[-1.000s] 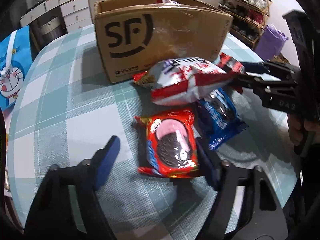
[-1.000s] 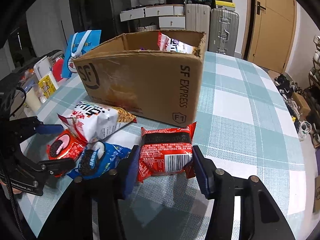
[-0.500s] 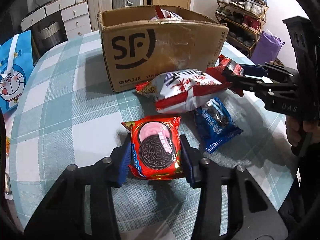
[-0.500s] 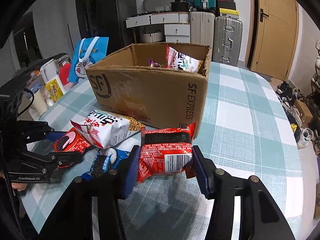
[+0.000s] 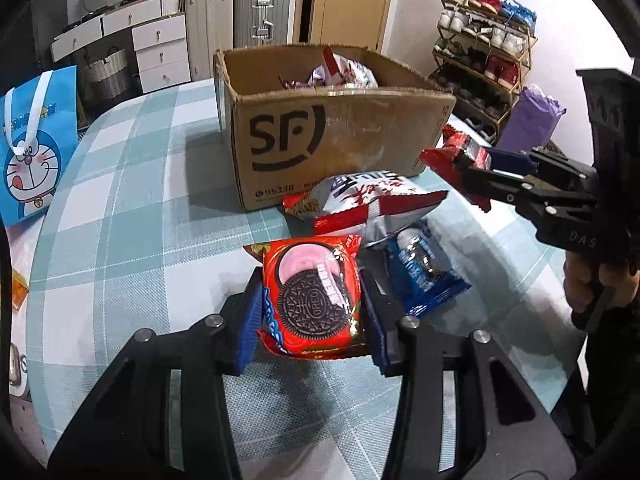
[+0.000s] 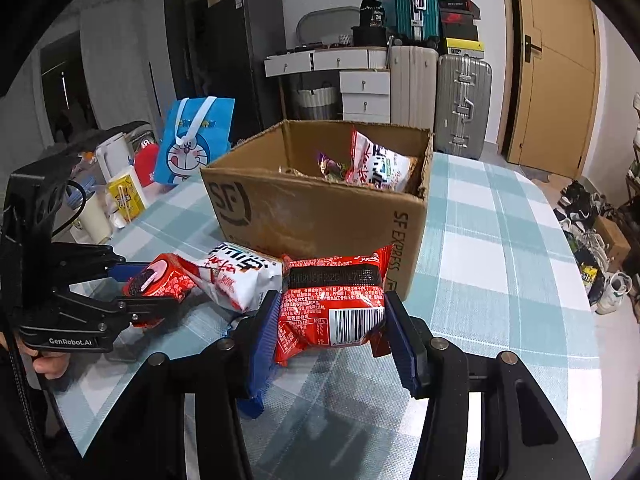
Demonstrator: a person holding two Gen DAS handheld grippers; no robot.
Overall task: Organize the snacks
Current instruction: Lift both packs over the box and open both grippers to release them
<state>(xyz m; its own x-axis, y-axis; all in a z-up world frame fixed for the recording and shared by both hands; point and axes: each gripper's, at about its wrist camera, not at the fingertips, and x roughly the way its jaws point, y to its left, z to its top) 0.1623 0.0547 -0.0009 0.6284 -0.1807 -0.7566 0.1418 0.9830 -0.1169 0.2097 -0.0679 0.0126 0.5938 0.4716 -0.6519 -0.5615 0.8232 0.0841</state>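
Left gripper (image 5: 312,316) clamped on red Oreo packet (image 5: 310,300), right gripper (image 6: 330,320) clamped on red barcode packet (image 6: 332,304), both raised near open cardboard box (image 6: 320,216), white pouch (image 5: 372,204) and blue packet (image 5: 424,272) lay on checked table (image 5: 132,208).

left gripper (image 5: 310,314) | black frame | blue jaws | silver screws

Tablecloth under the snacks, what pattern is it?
Teal and white checks on the tablecloth, clearest in the right wrist view.

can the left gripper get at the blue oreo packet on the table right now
Probably not yet: the left gripper is shut on the red Oreo packet, and the white-and-red snack bag overlaps the blue Oreo packet.
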